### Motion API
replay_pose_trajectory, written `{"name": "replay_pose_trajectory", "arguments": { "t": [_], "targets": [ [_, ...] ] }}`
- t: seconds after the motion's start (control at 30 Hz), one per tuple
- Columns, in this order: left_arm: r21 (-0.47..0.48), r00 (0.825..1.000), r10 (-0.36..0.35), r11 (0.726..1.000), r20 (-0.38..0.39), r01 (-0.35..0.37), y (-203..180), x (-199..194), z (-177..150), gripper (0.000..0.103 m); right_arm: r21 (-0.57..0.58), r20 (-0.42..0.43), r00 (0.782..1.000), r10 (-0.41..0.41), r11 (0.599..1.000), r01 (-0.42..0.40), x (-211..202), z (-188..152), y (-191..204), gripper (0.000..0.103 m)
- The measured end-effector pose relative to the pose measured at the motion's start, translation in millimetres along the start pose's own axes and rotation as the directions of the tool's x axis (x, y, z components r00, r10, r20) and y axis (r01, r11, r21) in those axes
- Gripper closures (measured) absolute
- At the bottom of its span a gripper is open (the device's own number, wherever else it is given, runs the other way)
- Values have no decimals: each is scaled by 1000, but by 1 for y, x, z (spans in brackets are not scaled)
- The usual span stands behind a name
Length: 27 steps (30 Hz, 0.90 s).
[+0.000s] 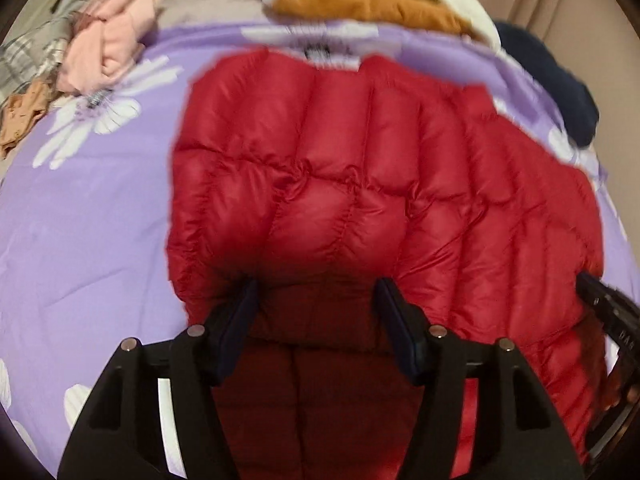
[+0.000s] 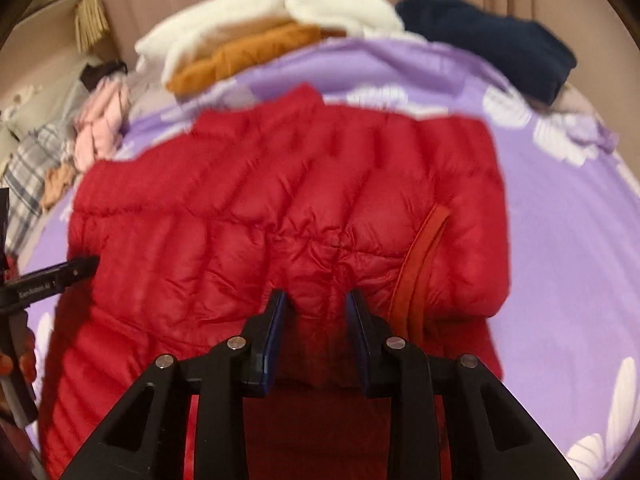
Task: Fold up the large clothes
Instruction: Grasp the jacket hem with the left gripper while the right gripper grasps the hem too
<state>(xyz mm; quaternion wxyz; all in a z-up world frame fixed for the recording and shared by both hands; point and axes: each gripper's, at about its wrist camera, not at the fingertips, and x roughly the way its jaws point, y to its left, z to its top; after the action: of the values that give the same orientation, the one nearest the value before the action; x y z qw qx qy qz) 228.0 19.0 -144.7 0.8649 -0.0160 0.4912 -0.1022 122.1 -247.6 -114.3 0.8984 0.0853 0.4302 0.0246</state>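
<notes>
Fabric of the red puffer jacket (image 1: 360, 184), spread mid-bed on the purple floral cover (image 1: 100, 220), bulges between both parted grippers, left gripper (image 1: 316, 300) and right gripper (image 2: 316, 312), neither pinching it, seemingly poised at its near edge for folding.
</notes>
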Motion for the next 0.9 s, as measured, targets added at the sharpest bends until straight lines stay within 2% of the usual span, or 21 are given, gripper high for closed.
{"name": "replay_pose_trajectory", "arguments": {
  "t": [0.1,0.2,0.27,0.33,0.43,0.5,0.57,0.67,0.73,0.83,0.9],
  "targets": [
    [26,1000,6,1000,-17,-5,0,2,0,39,-6,-9,1000,-2,1000,2,0,-2,9,74],
    [-17,999,-6,1000,-37,6,6,-13,-1,39,30,-11,1000,23,999,-22,-15,-3,8,73],
    [-50,999,-41,998,-14,40,15,-38,-14,36,66,20,996,83,994,-84,-36,-6,2,70],
    [-66,998,-61,996,13,62,20,-59,-31,27,90,57,990,127,987,-132,-62,-15,-8,58],
    [-138,993,-115,983,37,119,43,-90,-68,22,118,76,985,152,980,-160,-92,-36,-30,54],
    [-230,983,-180,956,37,184,63,-101,-93,21,146,69,986,155,976,-163,-101,-47,-44,54],
    [-312,966,-258,916,31,254,79,-105,-119,21,193,57,985,162,966,-170,-107,-63,-61,53],
    [-387,951,-307,874,28,294,89,-106,-149,21,261,32,983,180,948,-182,-108,-83,-79,53],
    [-419,942,-332,851,39,317,91,-109,-164,21,317,14,976,217,925,-211,-105,-97,-88,53],
    [-446,910,-407,802,75,396,85,-111,-178,21,367,-15,964,266,898,-242,-99,-115,-94,53],
    [-445,893,-443,785,82,430,79,-112,-183,20,379,-32,954,297,887,-263,-95,-123,-92,53]
  ]
}}
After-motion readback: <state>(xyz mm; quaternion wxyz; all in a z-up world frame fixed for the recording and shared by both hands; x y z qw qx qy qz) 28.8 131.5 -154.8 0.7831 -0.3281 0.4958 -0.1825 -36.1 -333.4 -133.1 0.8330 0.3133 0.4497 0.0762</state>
